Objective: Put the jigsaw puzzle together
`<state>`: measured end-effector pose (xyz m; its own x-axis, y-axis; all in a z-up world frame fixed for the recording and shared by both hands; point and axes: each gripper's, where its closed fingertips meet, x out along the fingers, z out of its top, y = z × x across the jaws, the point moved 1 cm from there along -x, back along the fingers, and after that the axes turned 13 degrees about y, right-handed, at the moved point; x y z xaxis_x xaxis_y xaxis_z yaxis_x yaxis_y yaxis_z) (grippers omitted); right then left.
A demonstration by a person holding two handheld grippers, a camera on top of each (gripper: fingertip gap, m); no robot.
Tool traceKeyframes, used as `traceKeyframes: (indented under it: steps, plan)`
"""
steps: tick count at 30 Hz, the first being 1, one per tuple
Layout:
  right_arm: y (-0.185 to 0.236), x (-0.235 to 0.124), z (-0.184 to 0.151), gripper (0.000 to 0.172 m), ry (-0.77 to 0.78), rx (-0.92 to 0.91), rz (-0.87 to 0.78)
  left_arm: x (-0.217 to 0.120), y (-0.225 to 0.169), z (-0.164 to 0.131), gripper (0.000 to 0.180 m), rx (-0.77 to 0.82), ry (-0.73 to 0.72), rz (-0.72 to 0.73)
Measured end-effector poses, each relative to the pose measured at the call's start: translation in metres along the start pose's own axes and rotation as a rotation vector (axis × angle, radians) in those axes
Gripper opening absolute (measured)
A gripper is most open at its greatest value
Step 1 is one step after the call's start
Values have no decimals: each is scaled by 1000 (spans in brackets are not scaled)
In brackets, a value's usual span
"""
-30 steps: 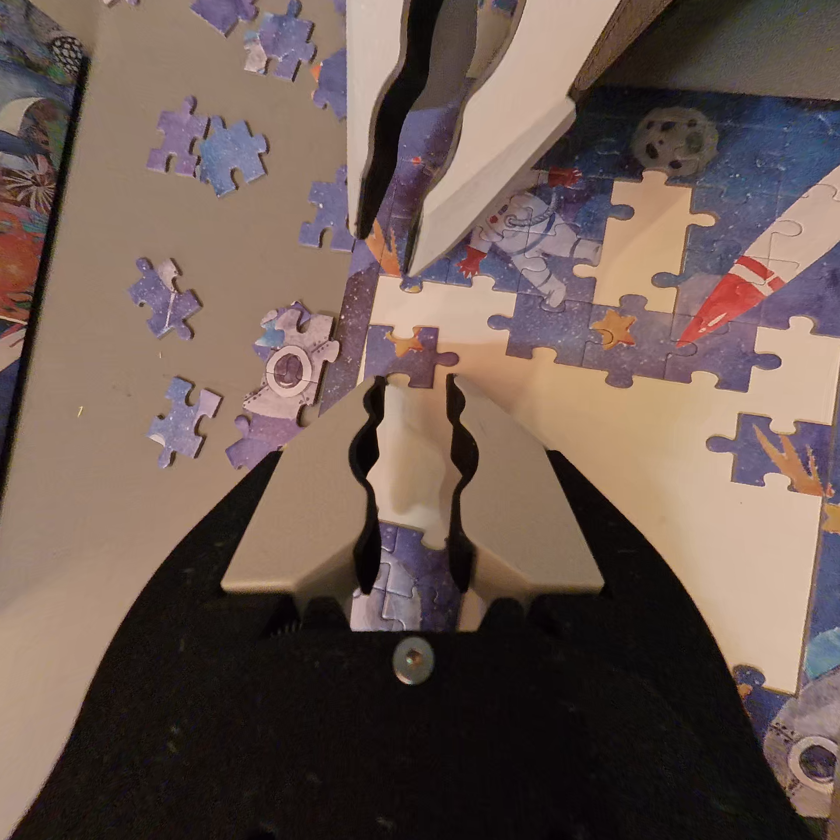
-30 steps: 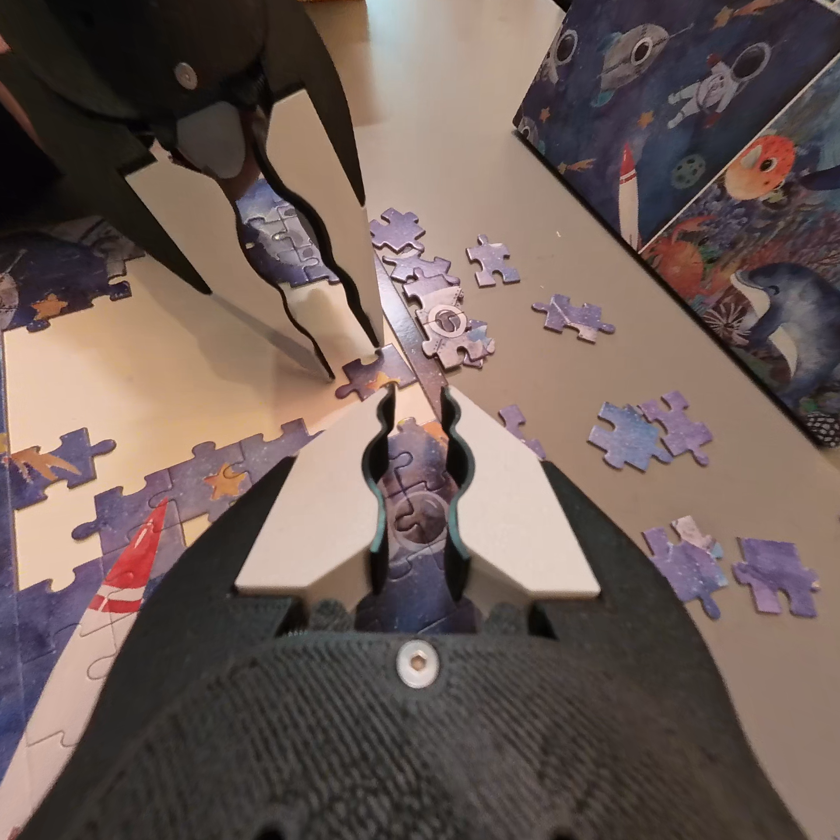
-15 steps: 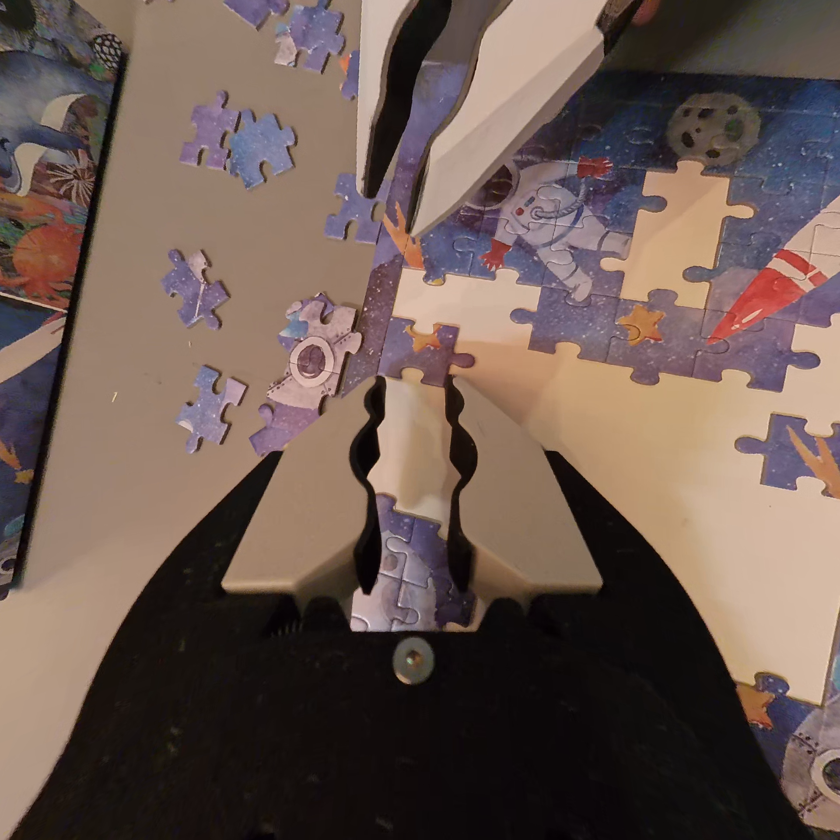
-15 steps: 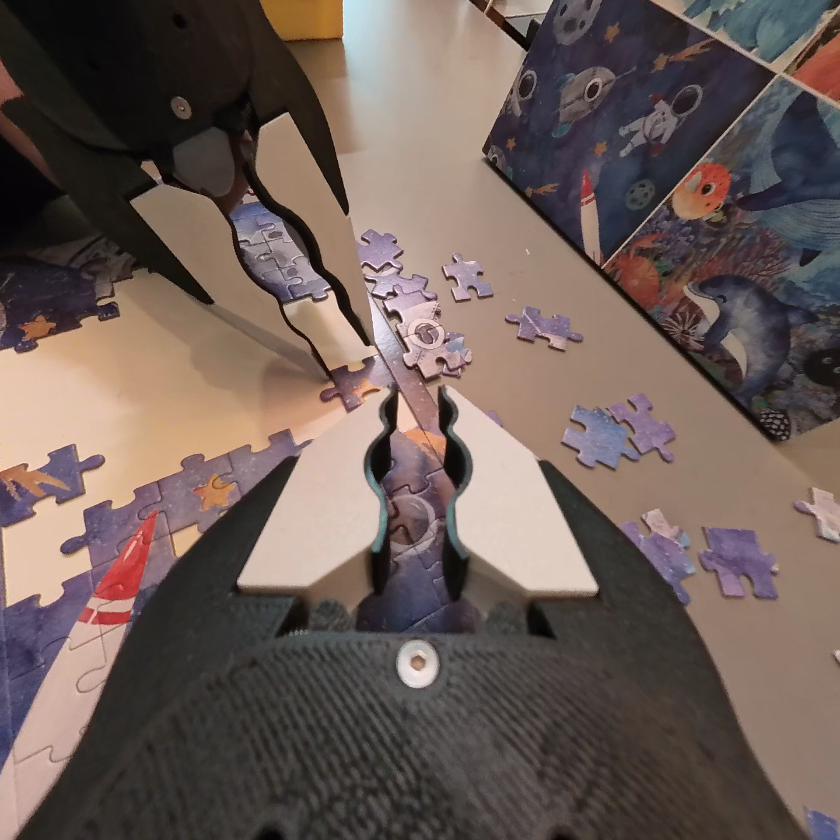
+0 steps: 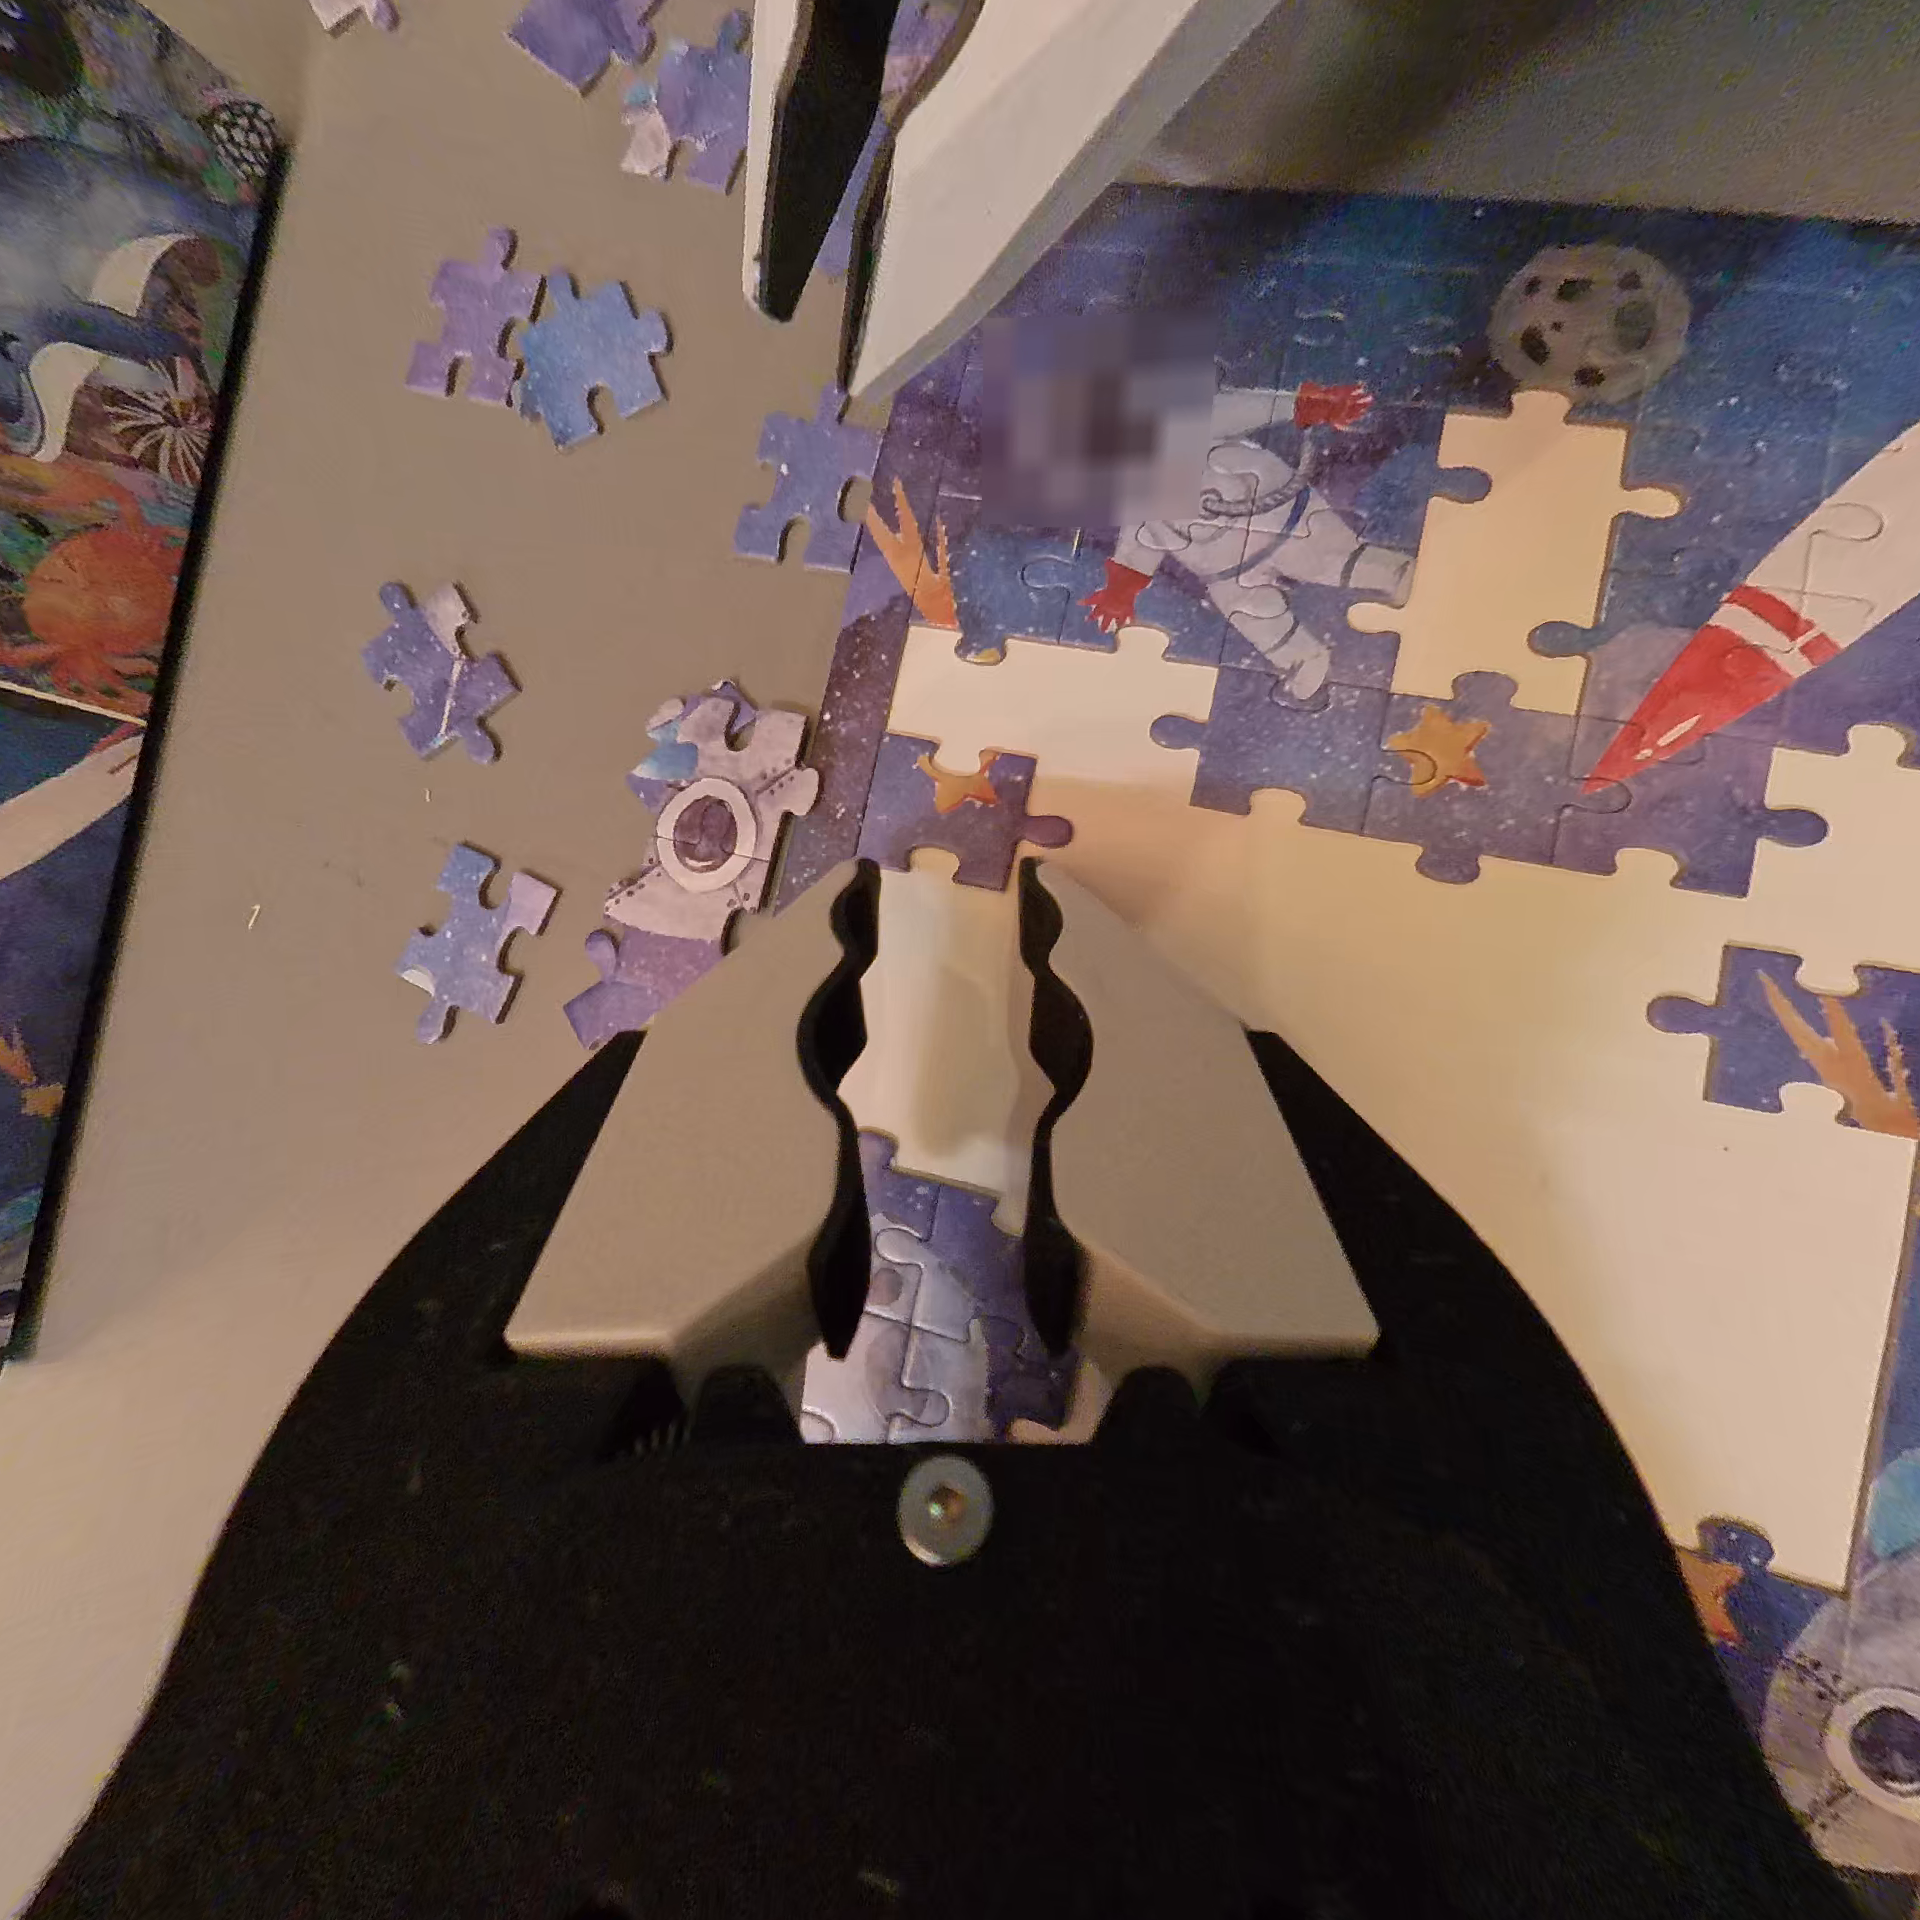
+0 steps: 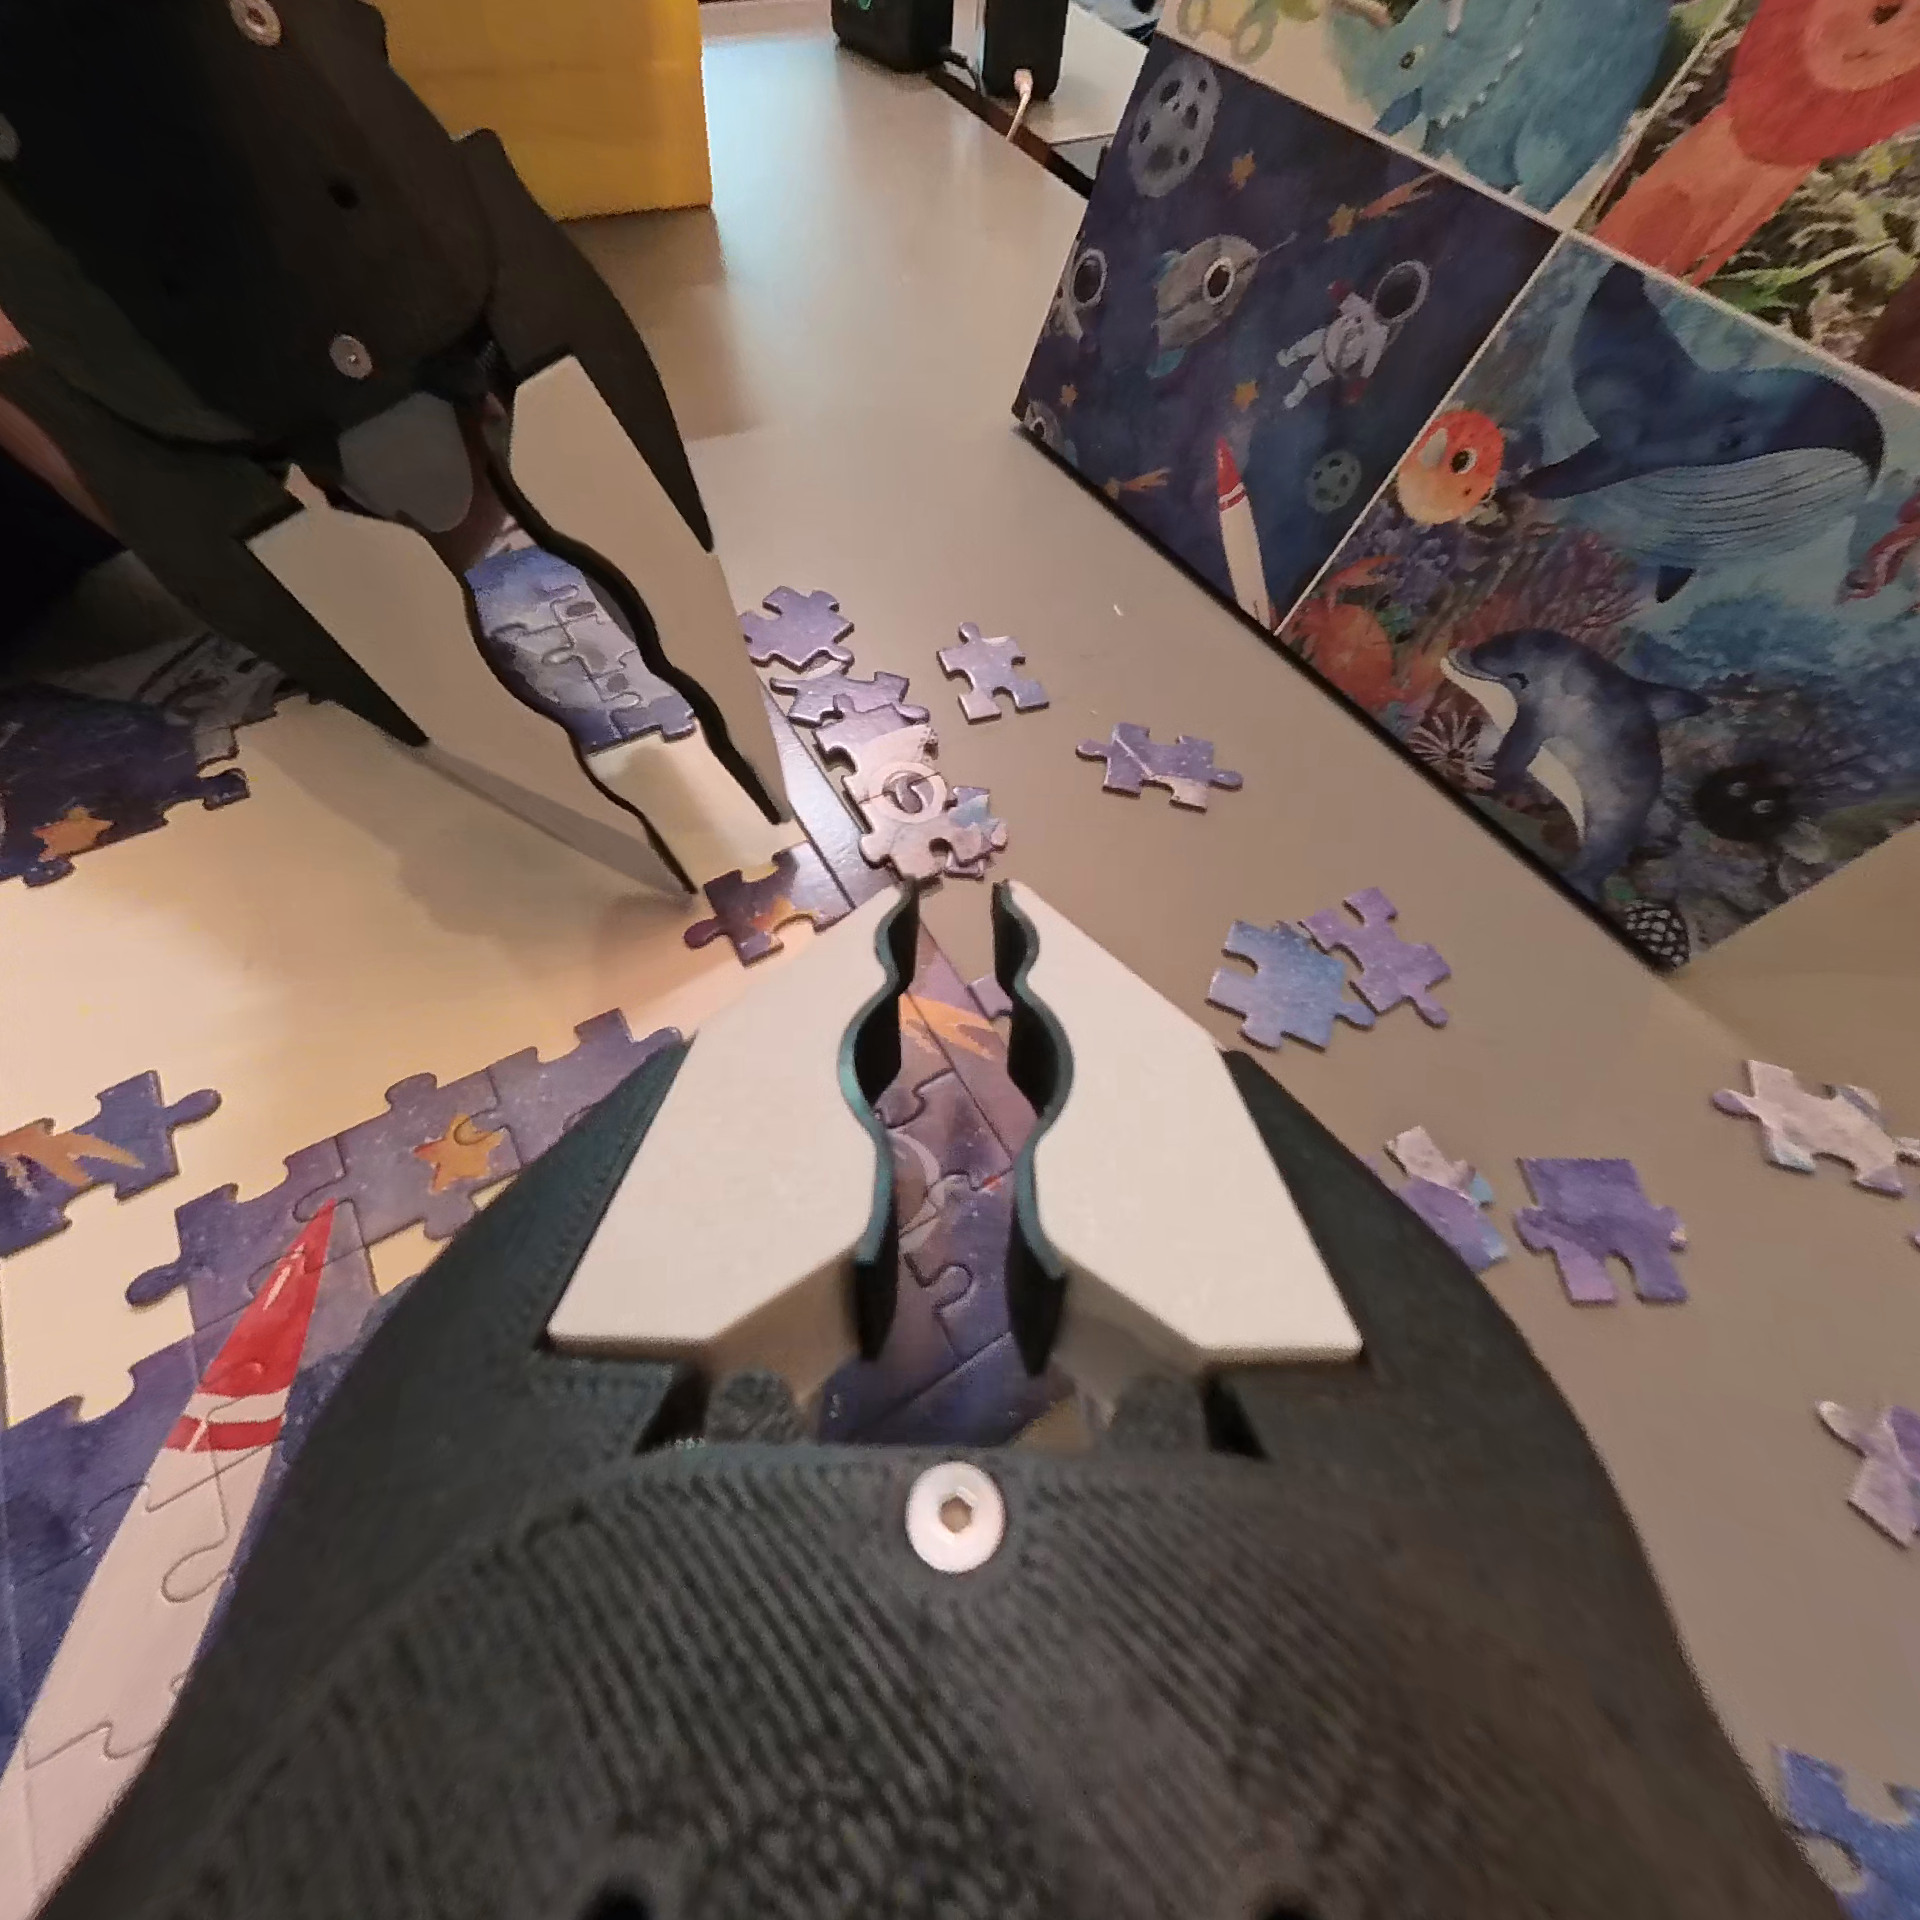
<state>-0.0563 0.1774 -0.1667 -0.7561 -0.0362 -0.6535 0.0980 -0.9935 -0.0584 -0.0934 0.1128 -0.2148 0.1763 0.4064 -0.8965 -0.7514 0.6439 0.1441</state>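
Note:
A cream puzzle tray (image 5: 1351, 1039) holds a partly built space puzzle with an astronaut and a red rocket. A dark blue piece with an orange star (image 5: 961, 800) lies in the tray against its left border. My left gripper (image 5: 943, 873) is open and empty, its fingertips down on the tray at that piece's near edge. The right wrist view shows the same gripper (image 6: 730, 850) beside the same piece (image 6: 764, 904). My right gripper (image 6: 956, 899) is open with a narrow gap and holds nothing. It hovers over the tray's border, and it also shows in the left wrist view (image 5: 821, 343).
Several loose purple and blue pieces lie on the grey table (image 6: 1325, 966), including a joined spaceship-window cluster (image 5: 717, 831) against the tray's border. A puzzle box with space and sea pictures (image 6: 1558, 520) stands along the table's far side. A yellow object (image 6: 561, 94) stands behind. One gripper's finger ends stand about 9 cm off the other's.
My right gripper has drawn back and up from the tray's border, and its jaws have narrowed slightly on nothing. My left gripper has stayed by the star piece.

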Motion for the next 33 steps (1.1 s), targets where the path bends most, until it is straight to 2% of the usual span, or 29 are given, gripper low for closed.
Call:
traceKeyframes:
  steps: [4,9,17,26,33]
  plan:
    - [-5,-3,-1,12,-8,12,-13,-10,6,0,27,-23,-31,4]
    - [-14,-10,0,11,-31,20,-55,-38,37,-4,25,-131,-138,58]
    - [-31,-30,7,11,-114,43,-133,-79,89,-31,21,-305,-290,194]
    - [-49,-53,10,14,-181,29,-261,-88,120,-72,19,-403,-306,276]
    - [-53,-53,5,16,-175,39,-262,-96,123,-77,16,-432,-345,273]
